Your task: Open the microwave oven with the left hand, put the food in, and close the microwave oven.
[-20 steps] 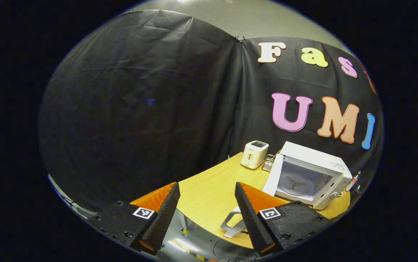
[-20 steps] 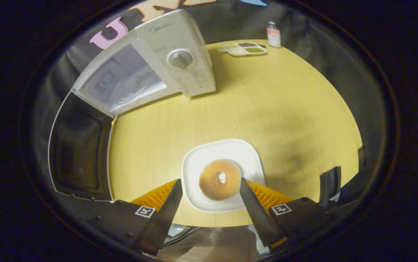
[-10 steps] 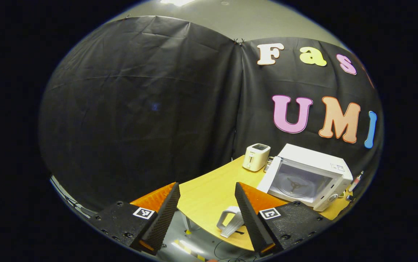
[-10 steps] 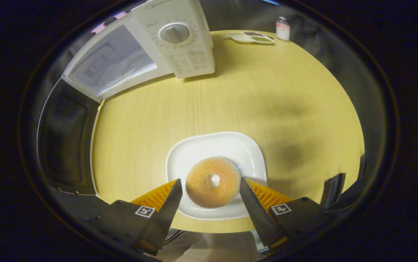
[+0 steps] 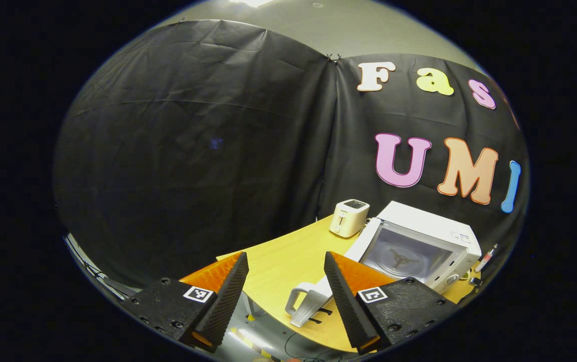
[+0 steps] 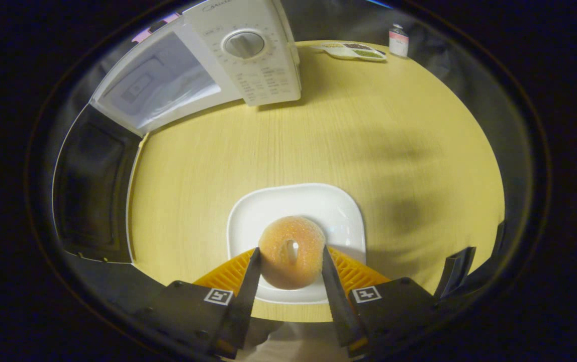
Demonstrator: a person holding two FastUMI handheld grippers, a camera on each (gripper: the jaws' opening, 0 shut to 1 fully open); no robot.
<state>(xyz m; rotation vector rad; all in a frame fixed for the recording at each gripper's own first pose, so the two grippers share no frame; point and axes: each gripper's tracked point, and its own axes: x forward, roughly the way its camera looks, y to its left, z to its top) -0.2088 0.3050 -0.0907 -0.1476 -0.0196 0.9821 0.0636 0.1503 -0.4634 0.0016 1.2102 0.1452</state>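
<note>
My right gripper (image 6: pixel 288 281) pinches the sugared doughnut (image 6: pixel 291 251) at bottom centre of the right gripper view, one finger on each flank, above a white square plate (image 6: pixel 339 213). Golden, ring-shaped and grainy, it looks light and soft, best squeezed gently across its outer sides so it does not crush. The microwave oven (image 6: pixel 248 55) stands open at upper left, door (image 6: pixel 92 196) swung wide. My left gripper (image 5: pixel 283 286) hangs spread and empty.
</note>
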